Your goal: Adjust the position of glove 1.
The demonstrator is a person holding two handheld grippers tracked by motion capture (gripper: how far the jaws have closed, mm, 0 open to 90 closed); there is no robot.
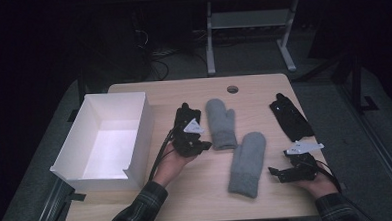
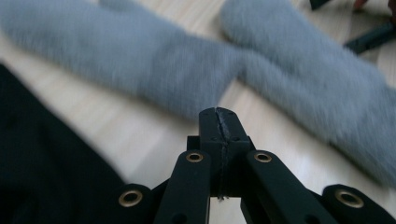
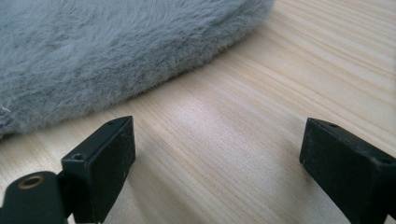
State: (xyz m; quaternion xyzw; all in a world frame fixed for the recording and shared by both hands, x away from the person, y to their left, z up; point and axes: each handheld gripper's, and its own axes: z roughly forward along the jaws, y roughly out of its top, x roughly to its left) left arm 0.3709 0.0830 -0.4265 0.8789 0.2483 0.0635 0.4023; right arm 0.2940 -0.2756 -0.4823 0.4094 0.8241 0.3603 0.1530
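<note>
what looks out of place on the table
Nothing is spilled or damaged. The two grey mittens lie apart at different angles, and one black glove sits alone at the far right.

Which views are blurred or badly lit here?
High view: dim, surroundings near black, only the white box interior bright. Left gripper view: grey mittens smeared by motion blur, shut left claw sharp. Right gripper view: crisp fur on the mitten and table grain, even light.
</note>
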